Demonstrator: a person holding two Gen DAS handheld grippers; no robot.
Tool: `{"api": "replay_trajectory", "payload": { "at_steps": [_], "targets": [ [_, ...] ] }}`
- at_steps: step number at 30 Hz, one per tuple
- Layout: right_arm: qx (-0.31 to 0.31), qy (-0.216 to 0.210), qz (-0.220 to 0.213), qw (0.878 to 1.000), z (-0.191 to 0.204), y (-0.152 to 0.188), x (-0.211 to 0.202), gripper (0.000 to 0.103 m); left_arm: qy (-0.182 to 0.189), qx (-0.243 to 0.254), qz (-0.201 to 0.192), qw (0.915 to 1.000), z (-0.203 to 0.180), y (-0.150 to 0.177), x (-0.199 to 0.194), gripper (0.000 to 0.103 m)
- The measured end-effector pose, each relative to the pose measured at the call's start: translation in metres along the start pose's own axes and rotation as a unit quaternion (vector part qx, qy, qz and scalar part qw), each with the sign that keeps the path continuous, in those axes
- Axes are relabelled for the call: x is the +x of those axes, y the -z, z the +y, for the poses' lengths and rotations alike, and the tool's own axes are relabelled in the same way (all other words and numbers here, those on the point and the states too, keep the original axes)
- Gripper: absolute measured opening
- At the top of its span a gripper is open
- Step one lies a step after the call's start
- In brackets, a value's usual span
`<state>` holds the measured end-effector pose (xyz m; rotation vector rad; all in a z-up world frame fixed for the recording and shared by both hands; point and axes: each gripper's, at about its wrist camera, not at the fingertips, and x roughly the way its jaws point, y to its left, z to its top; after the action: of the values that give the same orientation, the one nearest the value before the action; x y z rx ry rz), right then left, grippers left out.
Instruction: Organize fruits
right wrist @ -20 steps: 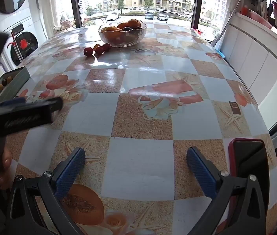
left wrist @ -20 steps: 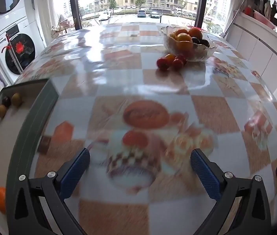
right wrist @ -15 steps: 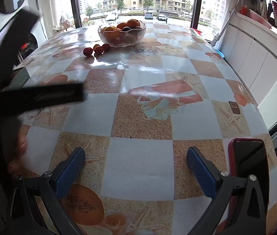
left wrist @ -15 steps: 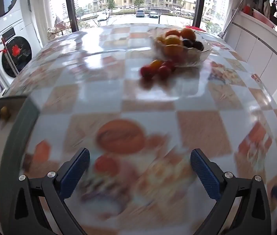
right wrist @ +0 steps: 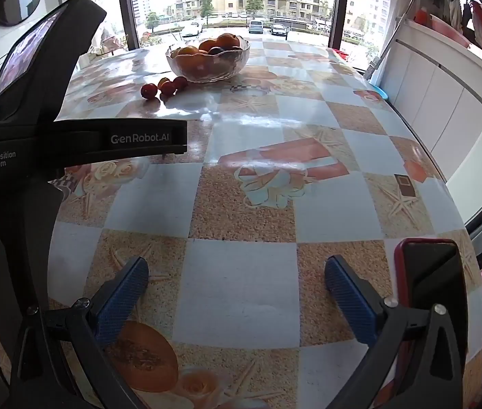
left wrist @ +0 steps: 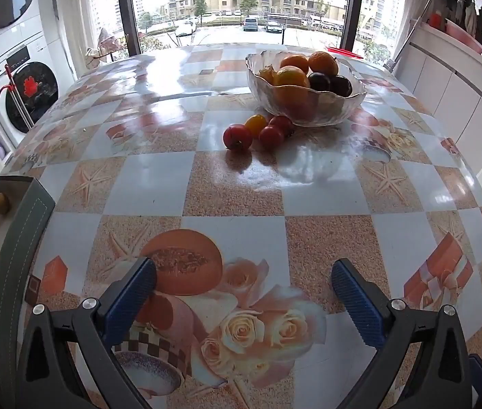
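Hovering low over the glossy checkered tablecloth (left wrist: 241, 187) printed with starfish, roses and melon, I have my left gripper (left wrist: 242, 288) with its blue ribbed fingers (left wrist: 131, 294) spread wide and nothing between them. Ahead of it, toward the window, stands the scalloped clear glass bowl (left wrist: 304, 85) piled with oranges and dark plums. Four small loose tomatoes (left wrist: 258, 131), three red and one yellow, lie on the cloth just in front of the bowl, the nearest ones close against its base. At my far left sits a grey-rimmed rectangular tray (left wrist: 19, 238) with a pale floor; a dark fruit and two olive-brown ones rest in its far corner, and an orange one shows at its near end. My right gripper (right wrist: 237, 288) also stands parted and empty, over a white square of the cloth. From its camera the left tool's black body crosses the left side, and a red-cased phone (right wrist: 428, 272) lies just right of its right finger.
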<state>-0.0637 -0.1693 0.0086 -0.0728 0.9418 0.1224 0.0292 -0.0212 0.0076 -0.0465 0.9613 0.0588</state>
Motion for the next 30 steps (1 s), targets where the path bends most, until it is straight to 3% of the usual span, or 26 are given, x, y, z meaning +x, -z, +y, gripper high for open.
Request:
{"api": "replay_trajectory", "payload": {
  "at_steps": [30],
  "targets": [
    [0.000,0.001,0.000,1.000,0.0006,0.0004,0.0000,0.103,-0.001,0.000,-0.001,1.0000,-0.0019,0.0008,0.0001,0.103]
  ]
}}
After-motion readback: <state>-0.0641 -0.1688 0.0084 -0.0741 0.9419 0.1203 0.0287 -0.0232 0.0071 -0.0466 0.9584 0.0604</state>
